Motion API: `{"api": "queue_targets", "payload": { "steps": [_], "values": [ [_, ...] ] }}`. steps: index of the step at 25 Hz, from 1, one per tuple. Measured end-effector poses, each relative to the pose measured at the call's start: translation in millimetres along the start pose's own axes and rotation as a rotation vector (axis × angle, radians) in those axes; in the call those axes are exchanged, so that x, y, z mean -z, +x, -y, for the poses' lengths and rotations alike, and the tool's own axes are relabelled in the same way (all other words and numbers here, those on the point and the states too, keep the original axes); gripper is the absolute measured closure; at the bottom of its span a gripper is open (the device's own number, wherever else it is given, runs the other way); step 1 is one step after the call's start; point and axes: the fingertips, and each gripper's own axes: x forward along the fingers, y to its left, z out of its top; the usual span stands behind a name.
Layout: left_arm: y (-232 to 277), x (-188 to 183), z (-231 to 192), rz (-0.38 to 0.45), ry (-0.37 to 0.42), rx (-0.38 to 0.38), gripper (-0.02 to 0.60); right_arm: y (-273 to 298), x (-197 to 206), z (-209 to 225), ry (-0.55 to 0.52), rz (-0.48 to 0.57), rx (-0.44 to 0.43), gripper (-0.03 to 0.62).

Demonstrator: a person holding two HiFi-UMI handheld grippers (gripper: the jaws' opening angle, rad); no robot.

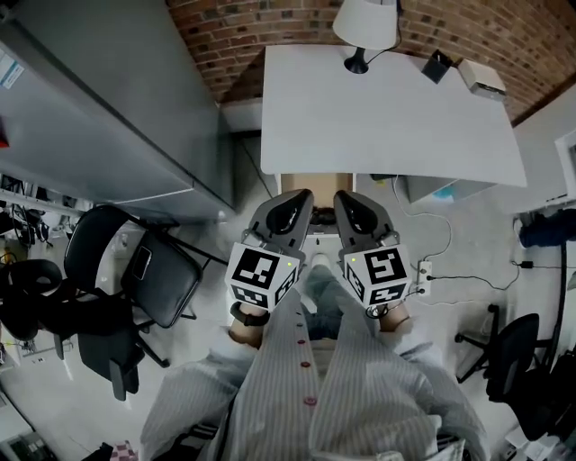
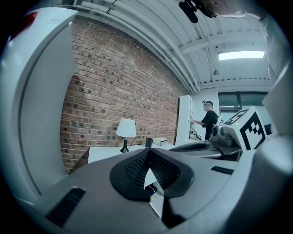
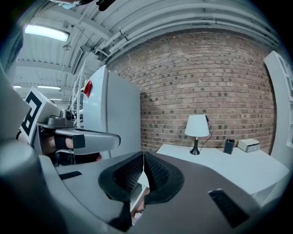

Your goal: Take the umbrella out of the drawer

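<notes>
No umbrella shows in any view. A white desk point(image 1: 387, 117) stands against the brick wall, and a strip of brown furniture point(image 1: 315, 183) shows under its front edge; I cannot make out a drawer front on it. My left gripper point(image 1: 301, 194) and right gripper point(image 1: 343, 195) are held side by side just short of that edge, pointing at the desk. In the left gripper view the left gripper point(image 2: 147, 151) has its black pads meeting at the tips with nothing between them. The right gripper point(image 3: 143, 154) is shut the same way and holds nothing.
A white lamp point(image 1: 364, 22), a small black box point(image 1: 438, 65) and a white box point(image 1: 481, 79) sit at the desk's back. A tall grey cabinet point(image 1: 90, 108) and a black chair point(image 1: 153, 270) stand to the left. An office chair point(image 1: 517, 360) and floor cables point(image 1: 421, 275) lie right. A person point(image 2: 209, 119) stands at distant shelves.
</notes>
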Motion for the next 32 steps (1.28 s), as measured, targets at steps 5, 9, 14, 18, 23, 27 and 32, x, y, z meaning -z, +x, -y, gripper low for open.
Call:
{"api": "queue_targets", "payload": {
  "steps": [5,9,14,18,23,27,32],
  "values": [
    [23.2,-1.2,-8.3,0.013,-0.016,-0.042,0.572,17.0,-3.8,18.6,-0.011,0.007,-0.049,0.559],
    [28.9,1.8,-12.9,0.013,-0.030,-0.060,0.572,24.3,-5.0,24.0,-0.016,0.005,-0.059,0.559],
    [27.5,1.8,-19.8,-0.005,-0.019,-0.035,0.572,34.8,-4.1,18.3,-0.009,-0.005,-0.053,0.559],
    [19.5,8.9,-22.2,-0.027,-0.029,-0.024,0.572,38.7,4.3,11.0,0.002,-0.025,-0.041,0.559],
    [11.8,25.3,-30.2,-0.054,-0.036,-0.021,0.572,47.8,15.8,2.2,-0.009,-0.032,-0.040,0.559],
    [7.6,43.7,-39.6,-0.075,-0.046,-0.028,0.572,56.3,28.4,-2.0,-0.008,-0.053,-0.043,0.559],
    [10.0,65.2,-49.0,-0.092,-0.053,-0.032,0.572,69.0,50.5,-2.5,-0.016,-0.081,-0.056,0.559]
  ]
}}
